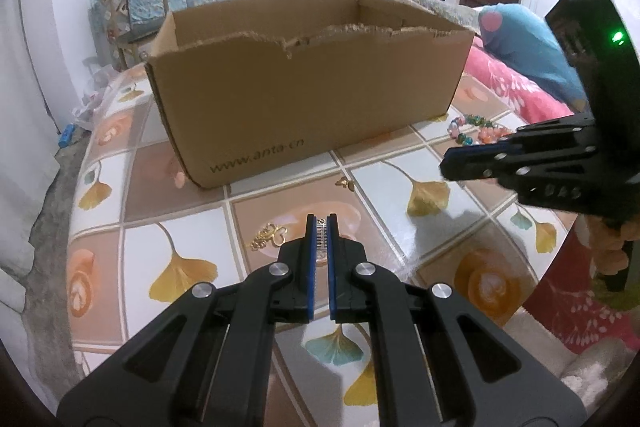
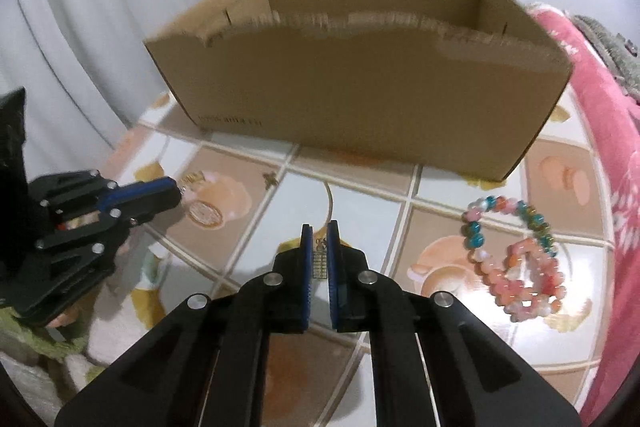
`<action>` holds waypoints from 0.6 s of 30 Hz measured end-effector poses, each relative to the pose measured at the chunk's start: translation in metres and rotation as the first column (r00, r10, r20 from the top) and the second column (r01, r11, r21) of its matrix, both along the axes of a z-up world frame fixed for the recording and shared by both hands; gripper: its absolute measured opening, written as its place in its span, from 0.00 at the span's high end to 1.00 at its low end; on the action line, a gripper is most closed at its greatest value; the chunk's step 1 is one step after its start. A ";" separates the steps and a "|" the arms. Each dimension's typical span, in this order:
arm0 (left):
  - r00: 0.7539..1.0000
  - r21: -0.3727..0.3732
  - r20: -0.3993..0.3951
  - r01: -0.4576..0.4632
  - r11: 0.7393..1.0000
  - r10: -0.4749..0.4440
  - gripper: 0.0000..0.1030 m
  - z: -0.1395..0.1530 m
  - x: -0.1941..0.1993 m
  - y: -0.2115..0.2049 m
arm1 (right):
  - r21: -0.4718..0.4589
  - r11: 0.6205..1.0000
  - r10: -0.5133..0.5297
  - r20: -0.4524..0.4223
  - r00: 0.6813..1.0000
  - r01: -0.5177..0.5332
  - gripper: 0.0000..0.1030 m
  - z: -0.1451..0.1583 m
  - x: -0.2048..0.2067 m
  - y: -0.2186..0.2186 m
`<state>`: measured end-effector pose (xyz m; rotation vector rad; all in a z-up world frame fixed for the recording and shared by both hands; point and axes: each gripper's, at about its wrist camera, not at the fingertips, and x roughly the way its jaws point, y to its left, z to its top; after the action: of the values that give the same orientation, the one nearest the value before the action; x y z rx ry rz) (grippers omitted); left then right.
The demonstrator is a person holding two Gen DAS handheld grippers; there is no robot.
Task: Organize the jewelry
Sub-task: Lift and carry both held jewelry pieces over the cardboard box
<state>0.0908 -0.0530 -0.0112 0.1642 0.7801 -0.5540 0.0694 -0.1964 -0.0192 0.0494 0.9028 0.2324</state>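
Observation:
A brown cardboard box (image 1: 312, 83) (image 2: 360, 87) stands open-topped at the back of the tiled tablecloth (image 1: 280, 187). My left gripper (image 1: 321, 221) is shut on a small silvery studded jewelry piece (image 1: 321, 239) just above the cloth. A gold chain (image 1: 268, 237) lies to its left and a tiny gold earring (image 1: 345, 182) ahead of it. My right gripper (image 2: 319, 229) is shut on a similar small studded piece (image 2: 320, 261). Beaded bracelets (image 2: 516, 255) (image 1: 480, 131) lie to its right. Each gripper shows in the other's view: right gripper (image 1: 446, 169), left gripper (image 2: 176, 189).
A round gold pendant (image 2: 205, 214) lies on the cloth near the left gripper's tip. A pink blanket (image 2: 600, 147) and a blue cushion (image 1: 520, 39) border the table on the right. A chair (image 1: 132, 11) stands behind the box. The table edge drops off at left.

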 end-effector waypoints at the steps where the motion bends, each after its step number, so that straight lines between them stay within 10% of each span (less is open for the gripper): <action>1: 1.000 -0.002 0.007 -0.002 1.000 0.002 0.96 0.003 -0.001 0.001 | 0.004 1.000 -0.001 0.013 1.000 0.001 0.93 0.006 -0.002 -0.001; 18: 0.981 -0.093 0.178 0.089 0.992 -0.071 0.96 0.129 0.057 0.000 | 0.015 0.986 0.157 0.276 0.948 -0.167 0.93 0.146 0.050 0.001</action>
<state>0.1475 -0.0528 0.1179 0.1495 0.5761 -0.6450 0.1198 -0.1956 0.1264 -0.0216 0.6254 0.4002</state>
